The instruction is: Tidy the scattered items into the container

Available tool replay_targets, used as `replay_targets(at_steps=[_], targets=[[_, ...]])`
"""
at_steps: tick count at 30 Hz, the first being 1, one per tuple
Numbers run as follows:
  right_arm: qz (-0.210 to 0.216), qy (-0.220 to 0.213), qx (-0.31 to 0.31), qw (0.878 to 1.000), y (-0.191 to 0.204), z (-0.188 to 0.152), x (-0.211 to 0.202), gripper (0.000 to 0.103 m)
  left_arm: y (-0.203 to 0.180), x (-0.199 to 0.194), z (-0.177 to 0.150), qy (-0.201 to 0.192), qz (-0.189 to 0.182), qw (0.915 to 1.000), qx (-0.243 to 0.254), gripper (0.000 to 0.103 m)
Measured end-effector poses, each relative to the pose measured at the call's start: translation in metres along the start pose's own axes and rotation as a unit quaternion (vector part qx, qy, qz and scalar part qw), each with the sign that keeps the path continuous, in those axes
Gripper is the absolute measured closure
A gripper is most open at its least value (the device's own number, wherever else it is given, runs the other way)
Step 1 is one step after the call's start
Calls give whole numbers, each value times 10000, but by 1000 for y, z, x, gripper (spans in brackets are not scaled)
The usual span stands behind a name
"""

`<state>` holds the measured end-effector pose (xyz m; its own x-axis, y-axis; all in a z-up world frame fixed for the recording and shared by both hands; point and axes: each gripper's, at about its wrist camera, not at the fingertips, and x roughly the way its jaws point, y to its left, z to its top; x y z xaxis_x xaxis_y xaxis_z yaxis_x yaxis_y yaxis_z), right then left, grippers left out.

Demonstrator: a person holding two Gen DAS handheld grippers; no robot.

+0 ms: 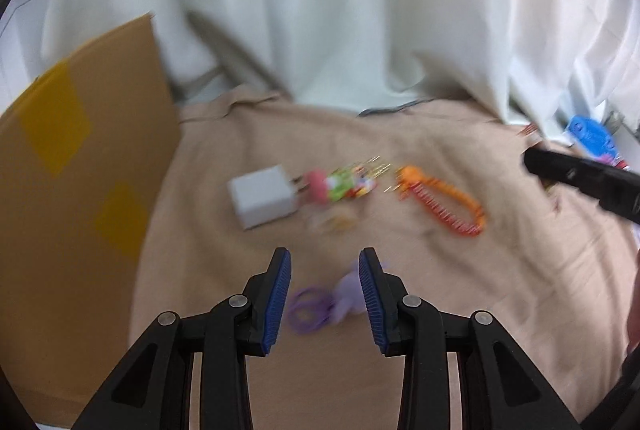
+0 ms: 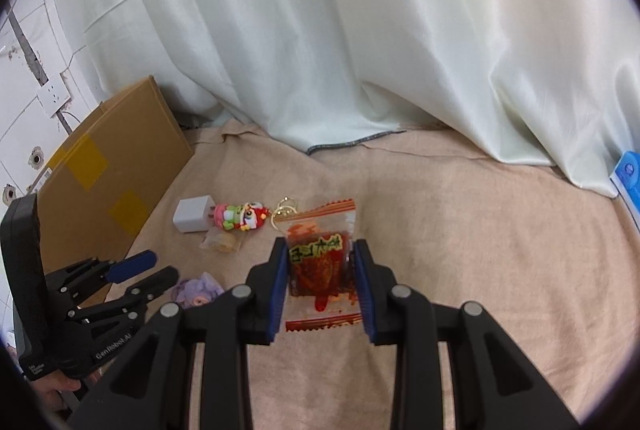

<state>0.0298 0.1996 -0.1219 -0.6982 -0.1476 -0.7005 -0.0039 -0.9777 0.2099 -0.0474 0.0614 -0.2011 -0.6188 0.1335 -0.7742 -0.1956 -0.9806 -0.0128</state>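
My left gripper (image 1: 325, 258) hangs open just above a purple hair tie with a soft charm (image 1: 320, 304) on the beige cloth; the right wrist view shows this gripper (image 2: 164, 265) beside the purple item (image 2: 200, 290). My right gripper (image 2: 319, 248) is shut on a red snack packet (image 2: 320, 266), held off the cloth. On the cloth lie a white charger (image 2: 192, 216), a colourful figure keychain (image 2: 240, 217), a small clear packet (image 2: 220, 242) and an orange coil strap (image 1: 444, 202). A cardboard box (image 2: 112, 190) stands at the left.
White curtain (image 2: 320, 30) hangs along the back edge of the cloth. A blue object (image 2: 628, 174) lies at the far right. A wall socket (image 2: 52, 94) sits behind the box. The left wrist view is blurred.
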Motion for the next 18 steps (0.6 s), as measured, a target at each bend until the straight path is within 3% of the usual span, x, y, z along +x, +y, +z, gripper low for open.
replay_targets(at_steps=[3,4,5,6,12,18], targets=[[25,61,63,10000,0,-2,4,67,12,4,-10,180,-13,9998,-86,55],[34,67,76,9999,0,-3,4,67,14,5,-13,181,-38,9998,-102,47],[68,78,68,9999,2,-3,5,67,14,5,-16,163,-69,9998,-102,28],[94,98,41,9999,4,-2,6,67,13,5,-17,141,-140,9998,-83,21],[156,74,-32,9998,10,-1,6,67,-10,5,-10,-145,-437,9988,171,21],[171,158,50,9997,3,-6,8,67,-16,25,-8,-86,-604,9978,254,22]])
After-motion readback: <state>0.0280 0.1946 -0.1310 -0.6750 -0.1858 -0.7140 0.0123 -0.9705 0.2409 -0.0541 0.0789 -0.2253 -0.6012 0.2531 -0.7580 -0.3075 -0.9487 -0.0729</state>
